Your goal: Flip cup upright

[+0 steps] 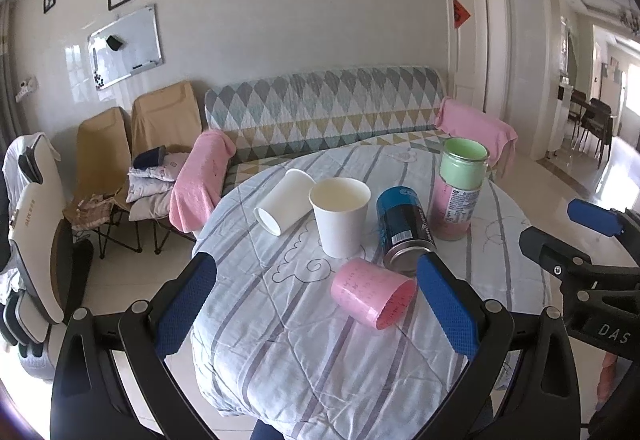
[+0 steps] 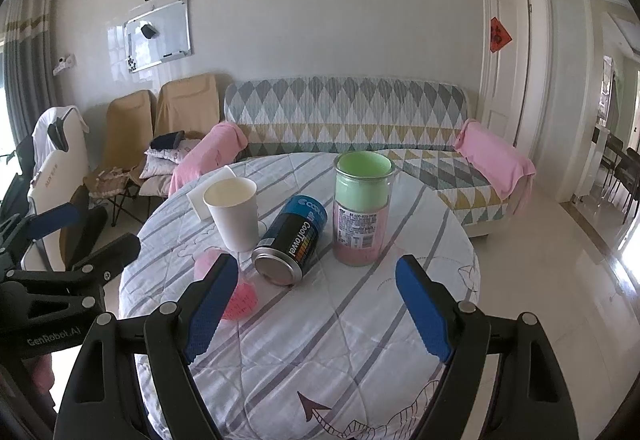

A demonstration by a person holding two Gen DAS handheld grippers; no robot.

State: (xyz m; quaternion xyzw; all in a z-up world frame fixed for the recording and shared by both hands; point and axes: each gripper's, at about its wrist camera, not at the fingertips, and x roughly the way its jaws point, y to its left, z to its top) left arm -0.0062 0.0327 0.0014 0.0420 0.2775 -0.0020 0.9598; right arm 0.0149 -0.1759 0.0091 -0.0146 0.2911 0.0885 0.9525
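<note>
Left gripper (image 1: 316,296) spread wide, holding nothing. The pink cup (image 1: 374,294) lies on its side on the table (image 1: 280,360), just ahead of the right finger (image 1: 448,308), long axis flat, mouth toward the camera and that finger. Right gripper (image 2: 316,300) also agape and empty; its left finger (image 2: 210,308) hides much of the cup (image 2: 240,300). Beyond it, a can (image 1: 404,232) lies toppled and a paper cup (image 1: 340,216) stands upright.

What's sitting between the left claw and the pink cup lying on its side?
Nothing visible. The pink cup lies just ahead of the open left claw, toward its right finger. The blue can lies behind it, not in the way.
</note>
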